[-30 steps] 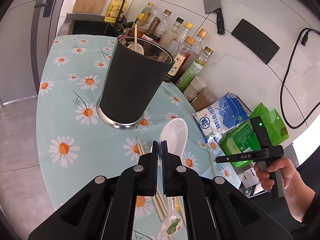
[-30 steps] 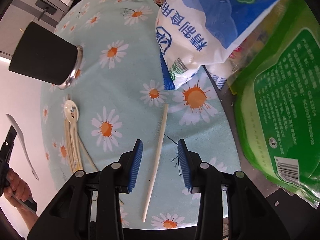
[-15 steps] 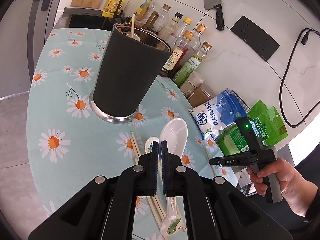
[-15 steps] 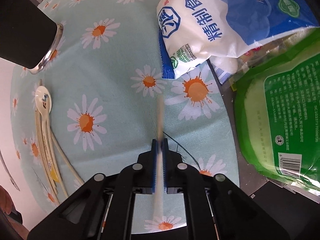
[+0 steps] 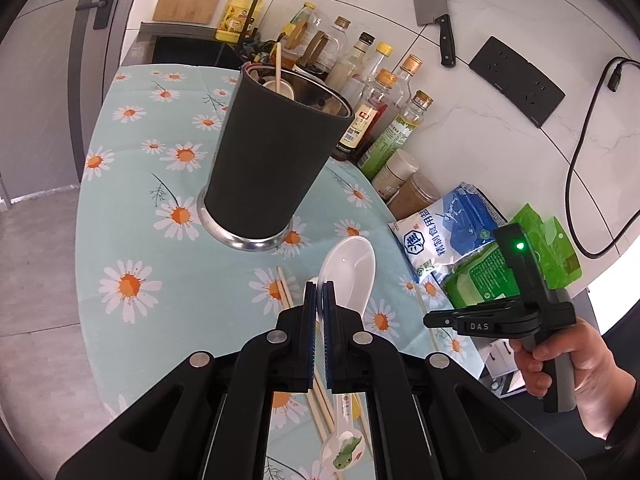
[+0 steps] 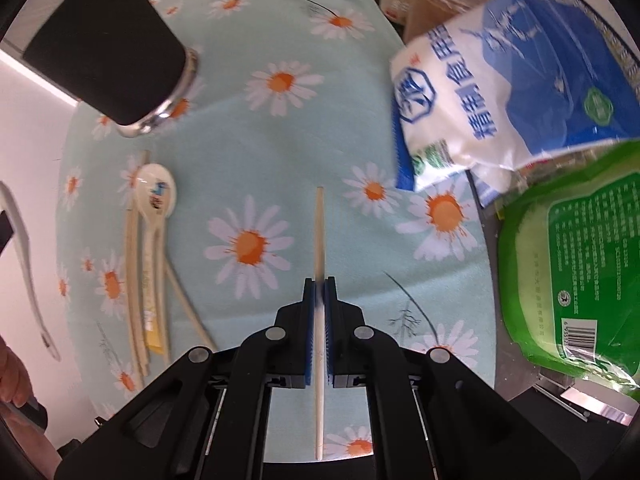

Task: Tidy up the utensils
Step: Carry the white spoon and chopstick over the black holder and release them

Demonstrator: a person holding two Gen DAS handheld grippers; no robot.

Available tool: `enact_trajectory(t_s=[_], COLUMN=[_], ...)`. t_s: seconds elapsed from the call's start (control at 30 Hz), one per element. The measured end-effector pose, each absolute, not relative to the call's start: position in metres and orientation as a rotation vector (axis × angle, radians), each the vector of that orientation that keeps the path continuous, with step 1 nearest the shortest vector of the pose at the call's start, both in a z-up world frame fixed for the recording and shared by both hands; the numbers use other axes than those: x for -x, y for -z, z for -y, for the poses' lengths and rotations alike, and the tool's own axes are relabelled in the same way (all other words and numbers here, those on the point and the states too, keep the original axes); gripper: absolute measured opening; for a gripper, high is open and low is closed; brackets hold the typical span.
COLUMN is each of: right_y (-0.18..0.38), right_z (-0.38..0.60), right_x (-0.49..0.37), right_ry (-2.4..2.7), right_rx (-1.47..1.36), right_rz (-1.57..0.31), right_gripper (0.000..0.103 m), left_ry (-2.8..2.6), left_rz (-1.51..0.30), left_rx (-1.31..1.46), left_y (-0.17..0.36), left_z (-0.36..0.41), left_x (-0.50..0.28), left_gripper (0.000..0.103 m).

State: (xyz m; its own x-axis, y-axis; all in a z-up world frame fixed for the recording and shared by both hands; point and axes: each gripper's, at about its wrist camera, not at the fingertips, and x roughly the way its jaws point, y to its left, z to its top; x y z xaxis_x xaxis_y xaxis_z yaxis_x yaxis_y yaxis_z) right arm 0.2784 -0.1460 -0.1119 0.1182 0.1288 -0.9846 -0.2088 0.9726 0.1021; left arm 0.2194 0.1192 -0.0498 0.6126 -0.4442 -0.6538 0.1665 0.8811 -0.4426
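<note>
My left gripper (image 5: pixel 319 289) is shut on a white spoon (image 5: pixel 352 268), held above the daisy tablecloth in front of the black utensil cup (image 5: pixel 276 156). The cup holds a chopstick and other utensils. My right gripper (image 6: pixel 319 286) is shut on a single pale chopstick (image 6: pixel 319 232) that points forward over the cloth. It also shows in the left wrist view (image 5: pixel 430 320) at the right. A patterned ceramic spoon (image 6: pixel 154 196) and several chopsticks (image 6: pixel 134 280) lie on the cloth to the left. The cup (image 6: pixel 104 56) stands at the far left in the right wrist view.
A blue-and-white bag (image 6: pixel 500 80) and a green bag (image 6: pixel 576 272) lie at the table's right edge. Bottles and jars (image 5: pixel 376 120) stand behind the cup along the wall. A cleaver (image 5: pixel 434 24) and a socket panel (image 5: pixel 516 80) hang on the wall.
My right gripper closed on the single chopstick and has lifted it off the cloth. My left gripper still holds the white spoon and has shifted slightly relative to the cup.
</note>
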Motion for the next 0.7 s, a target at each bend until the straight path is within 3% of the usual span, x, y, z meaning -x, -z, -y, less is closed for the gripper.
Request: enact_trajectory(t_s=[0.33,0.7], right_y=[0.051,-0.025], right_z=[0.118,0.106], right_x=[-0.295,-0.326], right_ry=[-0.567,-0.861], right_rx=[-0.114,-0.205], right_rz=[-1.22,-0.812], right_gripper=[0.006,0.006], left_ry=[0.274,0.142], left_rz=[-0.807,-0.607], left_rx=[0.345,0.356], left_y=[0.033,-0.014], left_z=[-0.126,-0.135], left_x=[-0.221,-0.237], left_gripper=[0.002,0.002])
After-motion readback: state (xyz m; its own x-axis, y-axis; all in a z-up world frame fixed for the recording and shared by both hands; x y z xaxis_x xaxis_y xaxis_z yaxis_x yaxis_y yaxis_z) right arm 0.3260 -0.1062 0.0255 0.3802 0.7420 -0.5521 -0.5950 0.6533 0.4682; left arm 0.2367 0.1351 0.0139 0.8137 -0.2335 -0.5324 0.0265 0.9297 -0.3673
